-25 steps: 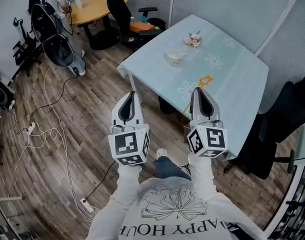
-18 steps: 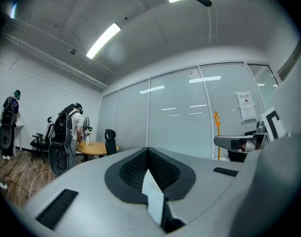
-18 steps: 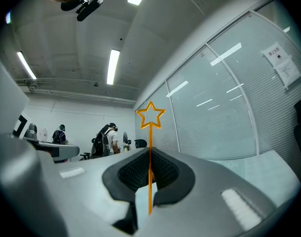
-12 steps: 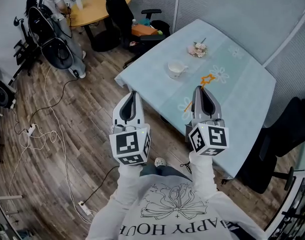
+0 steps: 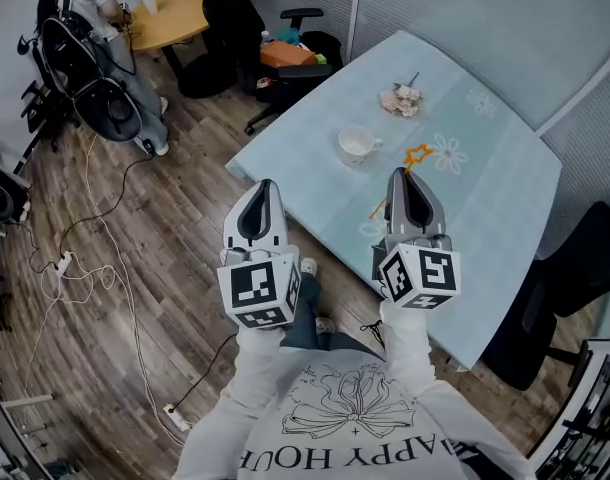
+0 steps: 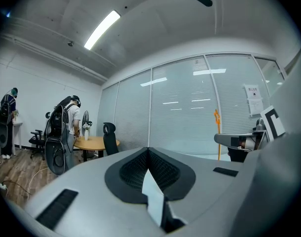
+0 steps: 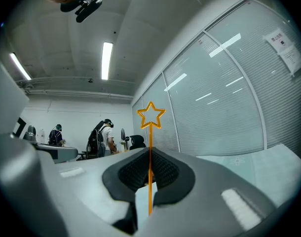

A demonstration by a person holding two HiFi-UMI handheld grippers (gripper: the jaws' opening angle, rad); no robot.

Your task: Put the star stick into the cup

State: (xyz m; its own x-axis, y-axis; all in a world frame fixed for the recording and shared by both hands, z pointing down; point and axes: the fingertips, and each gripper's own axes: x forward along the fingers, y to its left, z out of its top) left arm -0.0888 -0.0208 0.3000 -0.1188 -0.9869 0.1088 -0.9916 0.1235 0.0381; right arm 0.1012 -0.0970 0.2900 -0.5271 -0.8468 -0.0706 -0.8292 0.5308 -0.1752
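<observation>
A white cup [image 5: 356, 145] stands on the light blue table [image 5: 485, 198], near its left edge. My right gripper [image 5: 405, 175] is shut on the orange star stick [image 7: 151, 116], which stands upright between the jaws [image 7: 149, 154]. In the head view the star [image 5: 417, 154] shows just past the gripper's tip, to the right of the cup and nearer to me. My left gripper [image 5: 262, 186] hangs over the wooden floor left of the table, shut with nothing in it [image 6: 148, 149].
A small bunch of flowers [image 5: 403, 99] lies on the table beyond the cup. A black office chair [image 5: 575, 268] stands at the right, another chair [image 5: 295, 63] behind the table. A person with a backpack [image 5: 80, 28] stands by a round wooden table [image 5: 185, 13]. Cables [image 5: 85, 258] trail over the floor.
The table and cup have shifted down and right in the head view, closer to me. Both grippers keep the same pose, the right one still holding the star stick.
</observation>
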